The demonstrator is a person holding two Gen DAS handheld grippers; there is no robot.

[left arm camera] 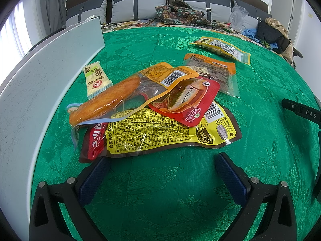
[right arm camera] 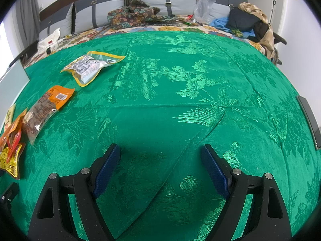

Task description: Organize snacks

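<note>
Snack packets lie on a green cloth (left arm camera: 160,190). In the left wrist view a pile sits just ahead of my open, empty left gripper (left arm camera: 162,160): a yellow packet (left arm camera: 160,134) at the bottom, a red fish packet (left arm camera: 190,98) and an orange sausage packet (left arm camera: 112,98) on top. A pale green packet (left arm camera: 96,78) lies at the left. An orange-brown packet (left arm camera: 210,70) (right arm camera: 46,106) and a yellow-edged clear packet (left arm camera: 222,48) (right arm camera: 90,66) lie further back. My right gripper (right arm camera: 160,150) is open and empty over bare cloth, right of the packets.
A white bin wall (left arm camera: 40,92) curves along the left. A dark flat object (right arm camera: 309,118) lies at the cloth's right edge. Behind is a sofa (right arm camera: 160,0) with cushions, clothes and a plastic bag (right arm camera: 204,6). The right gripper's body (left arm camera: 301,110) shows at the right edge.
</note>
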